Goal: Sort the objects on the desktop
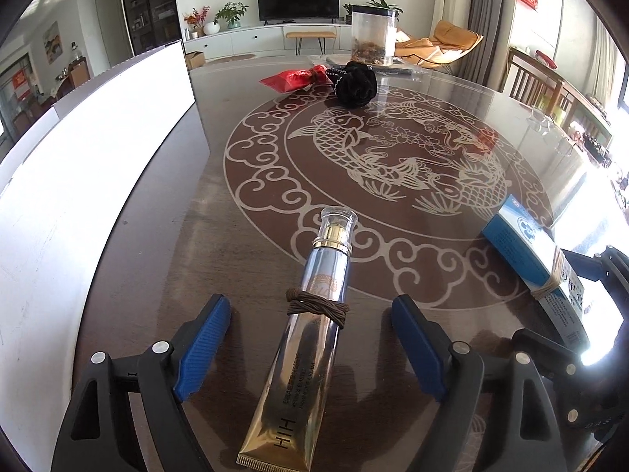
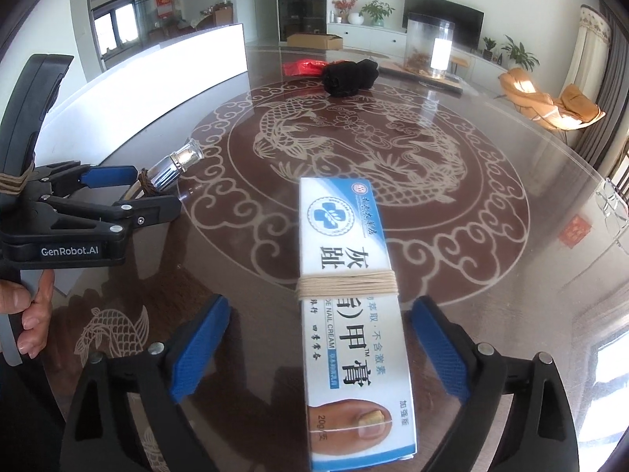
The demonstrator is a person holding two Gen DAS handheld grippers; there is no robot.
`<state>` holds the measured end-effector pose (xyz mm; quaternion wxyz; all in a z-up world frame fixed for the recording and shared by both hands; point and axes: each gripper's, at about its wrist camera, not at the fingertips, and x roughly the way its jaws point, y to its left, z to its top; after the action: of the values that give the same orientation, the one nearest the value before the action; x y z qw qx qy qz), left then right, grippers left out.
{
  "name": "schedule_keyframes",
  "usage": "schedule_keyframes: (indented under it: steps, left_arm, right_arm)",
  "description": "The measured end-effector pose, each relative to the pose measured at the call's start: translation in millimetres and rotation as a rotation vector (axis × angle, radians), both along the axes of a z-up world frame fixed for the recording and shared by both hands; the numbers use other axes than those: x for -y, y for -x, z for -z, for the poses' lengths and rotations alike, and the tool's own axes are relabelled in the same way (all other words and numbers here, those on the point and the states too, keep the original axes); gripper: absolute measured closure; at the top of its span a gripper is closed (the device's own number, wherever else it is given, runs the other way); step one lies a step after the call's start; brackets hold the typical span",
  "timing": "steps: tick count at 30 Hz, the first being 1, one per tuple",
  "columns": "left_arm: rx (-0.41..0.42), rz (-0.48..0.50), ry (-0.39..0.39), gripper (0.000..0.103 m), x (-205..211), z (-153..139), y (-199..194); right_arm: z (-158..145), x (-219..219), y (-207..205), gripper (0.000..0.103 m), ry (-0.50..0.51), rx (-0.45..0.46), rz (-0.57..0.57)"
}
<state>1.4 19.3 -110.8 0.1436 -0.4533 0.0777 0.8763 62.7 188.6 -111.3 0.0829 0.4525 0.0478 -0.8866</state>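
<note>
A silver cream tube (image 1: 310,334) with a clear cap and a brown cord wound round it lies on the round glass table (image 1: 275,181). My left gripper (image 1: 310,314) stands open on either side of the tube, its blue pads apart from it. A white and blue nail-cream box (image 2: 346,299), bound with pale string, lies flat between the jaws of my right gripper (image 2: 318,330), which is open too, pads clear of the box. The box (image 1: 538,259) shows at the right of the left wrist view. The left gripper (image 2: 129,185) and the tube (image 2: 173,169) appear at the left of the right wrist view.
A long white box (image 1: 98,149) stands along the table's left side. At the far side lie a red wrapper (image 1: 295,78), a black fabric bundle (image 1: 355,84) and a clear plastic jar (image 1: 372,35). A person's hand (image 2: 31,314) grips the left gripper's handle. Chairs stand to the right.
</note>
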Motion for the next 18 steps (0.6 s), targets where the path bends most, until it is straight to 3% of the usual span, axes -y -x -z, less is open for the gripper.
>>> schedule_keyframes:
  steps: [3, 18]
  left_arm:
    - [0.015, 0.019, 0.008, 0.003, -4.3, 2.6, 0.4]
    - [0.021, 0.026, 0.009, 0.001, -6.3, 3.6, 1.4]
  right_arm:
    - [1.8, -1.4, 1.1, 0.003, 0.003, 0.006, 0.008]
    - [3.1, -0.1, 0.4, 0.000, 0.002, 0.012, 0.009]
